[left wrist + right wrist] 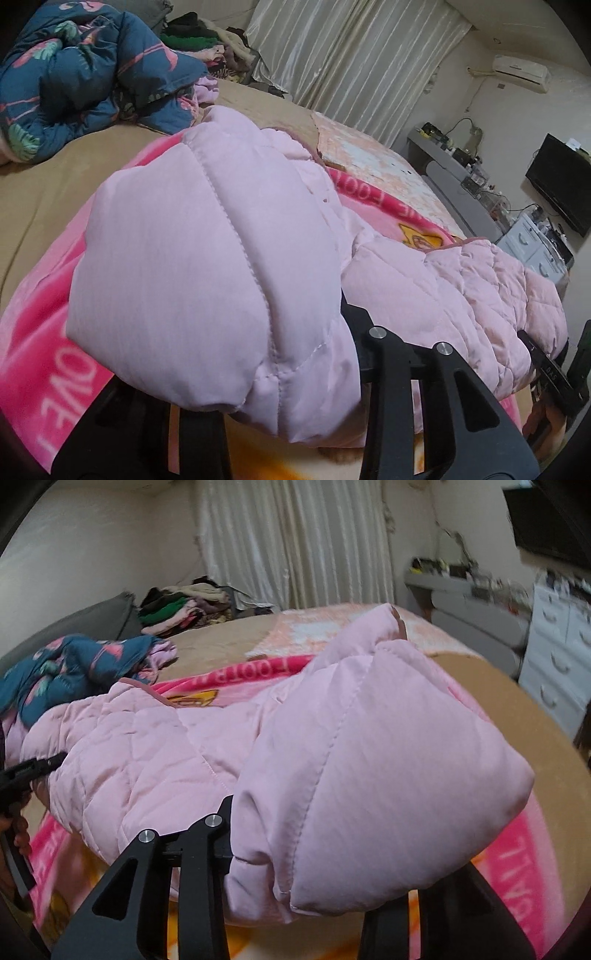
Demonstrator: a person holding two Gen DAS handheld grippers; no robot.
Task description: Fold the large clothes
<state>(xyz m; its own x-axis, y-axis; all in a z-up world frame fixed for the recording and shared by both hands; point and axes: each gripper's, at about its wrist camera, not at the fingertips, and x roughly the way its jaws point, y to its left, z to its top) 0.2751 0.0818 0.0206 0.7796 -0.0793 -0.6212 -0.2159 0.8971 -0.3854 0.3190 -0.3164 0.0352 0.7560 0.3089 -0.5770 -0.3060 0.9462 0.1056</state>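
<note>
1. We see a pale pink quilted jacket [207, 258], puffy, with stitched seams.
2. It lies bunched across the pink blanket [33, 332] on the bed, its near parts lifted.
3. Its diamond-quilted lining [110, 738] faces up.

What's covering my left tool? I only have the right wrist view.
Observer: In the left wrist view, a puffy section of the pink padded jacket drapes over the left tool and hides its fingertips.
Operator: Anything on the wall that I'm missing?
Observer: An air conditioner is mounted high up, right of the curtain.
Operator: Any lettering near that tool?
Observer: The pink blanket shows the white letters "OVE" at the lower left, beside the jacket.
</note>
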